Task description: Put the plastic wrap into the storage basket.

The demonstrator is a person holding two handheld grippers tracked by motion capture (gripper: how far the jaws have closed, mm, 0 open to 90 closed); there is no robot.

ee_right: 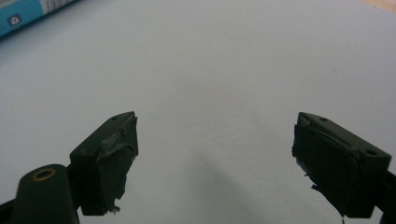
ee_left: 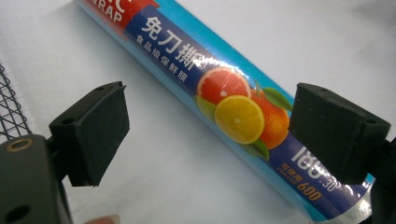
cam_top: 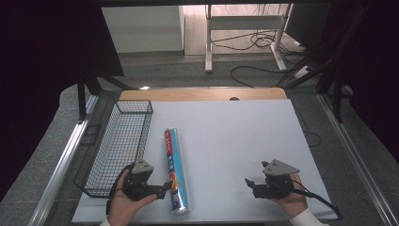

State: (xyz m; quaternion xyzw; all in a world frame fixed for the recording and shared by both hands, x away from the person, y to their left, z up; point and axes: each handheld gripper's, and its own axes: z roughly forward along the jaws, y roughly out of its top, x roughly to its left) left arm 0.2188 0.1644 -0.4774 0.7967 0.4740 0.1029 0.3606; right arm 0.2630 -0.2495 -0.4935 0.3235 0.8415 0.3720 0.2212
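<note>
A roll of cling wrap in a blue wrapper with citrus fruit printed on it lies lengthwise on the white table top, left of centre. My left gripper sits at the roll's near end, jaws open. In the left gripper view the roll runs slantwise between the two pads, with the right pad over its near end; neither pad presses on it. My right gripper rests low at the front right, open over bare table, with nothing between its jaws.
A black wire basket stands along the table's left edge, just left of the roll, and its mesh shows beside my left jaw. A corner of the roll peeks in at the top left of the right gripper view. Floor cables and desk legs lie beyond the far edge.
</note>
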